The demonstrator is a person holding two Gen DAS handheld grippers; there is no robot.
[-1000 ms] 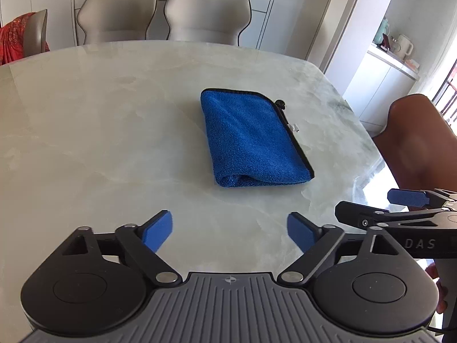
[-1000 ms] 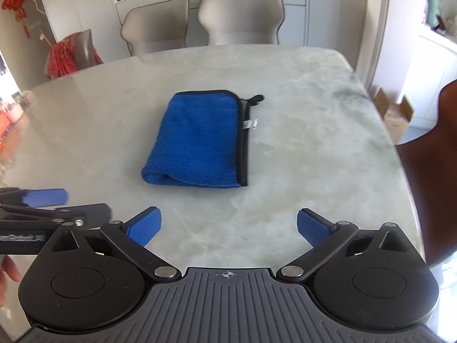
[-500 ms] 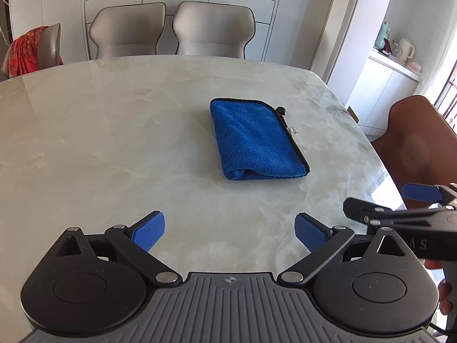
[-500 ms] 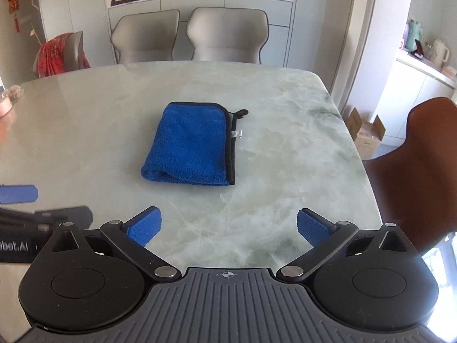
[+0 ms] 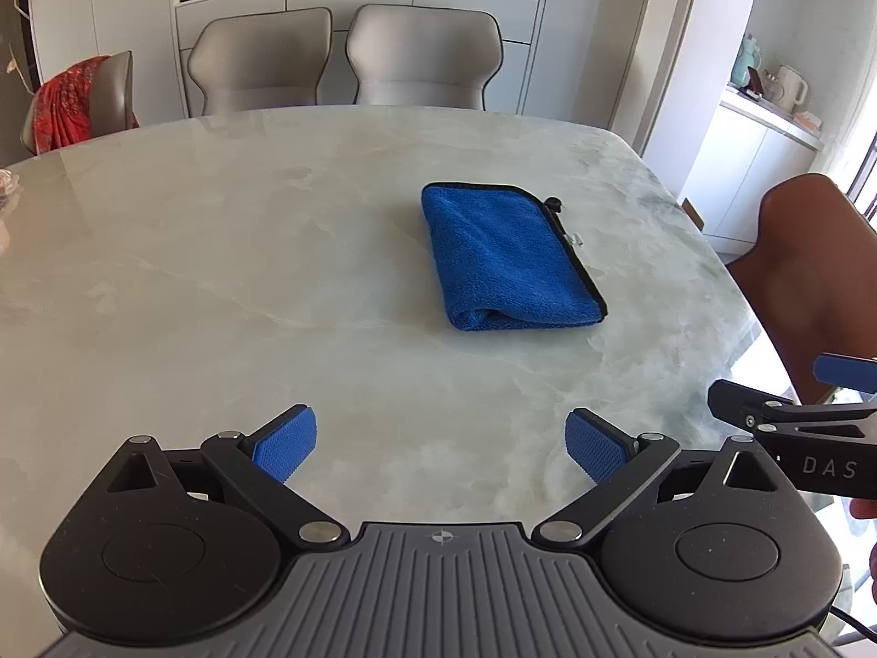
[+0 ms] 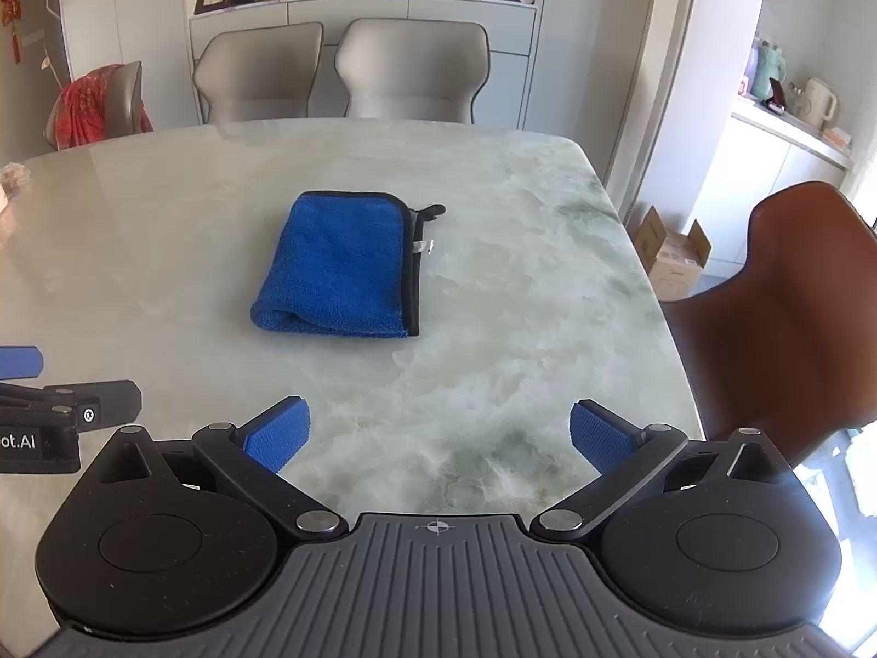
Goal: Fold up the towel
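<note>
A blue towel (image 5: pixel 507 257) with a black trimmed edge lies folded on the marble table (image 5: pixel 219 274); it also shows in the right wrist view (image 6: pixel 342 268). My left gripper (image 5: pixel 441 444) is open and empty, held above the near part of the table, well short of the towel. My right gripper (image 6: pixel 438 441) is open and empty too, beside the left one and equally far back. The right gripper's side shows at the right edge of the left wrist view (image 5: pixel 795 411). The left gripper's side shows at the left edge of the right wrist view (image 6: pixel 60 411).
Two grey chairs (image 5: pixel 345 60) stand at the table's far side, with a sideboard behind them. A chair with a red cloth (image 5: pixel 82 104) is at the far left. A brown chair (image 6: pixel 778 318) stands at the table's right edge. A cardboard box (image 6: pixel 674 252) sits on the floor.
Both grippers have drawn back and risen from the towel, which now looks smaller and farther away. The towel has not moved. Both stay open.
</note>
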